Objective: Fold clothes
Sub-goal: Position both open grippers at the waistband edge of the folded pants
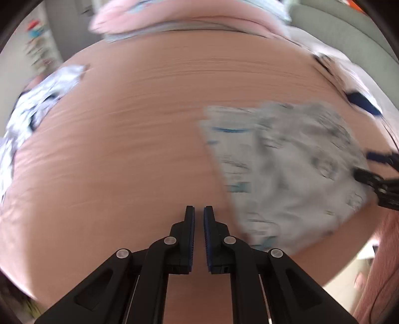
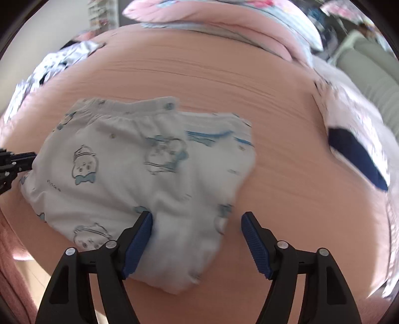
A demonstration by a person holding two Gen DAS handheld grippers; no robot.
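I am looking at a small white garment (image 2: 139, 179) printed with blue cartoon figures, lying folded on the pink bed sheet (image 2: 274, 129), toward the near edge of the bed. My right gripper (image 2: 197, 216) is hanging over the garment's near end with its jaws standing wide, the cloth lying between the blue pads (image 2: 139, 239) without being pinched. My left gripper (image 1: 198, 211) is hovering over bare sheet just beside the garment (image 1: 286, 169), jaws nearly together with nothing between them. A crumpled patterned pile (image 2: 49, 67) is sitting at the far left corner, pink bedding (image 2: 224, 22) is bunched along the far edge, and another white cloth with a dark blue patch (image 2: 354, 159) is lying along the right edge.
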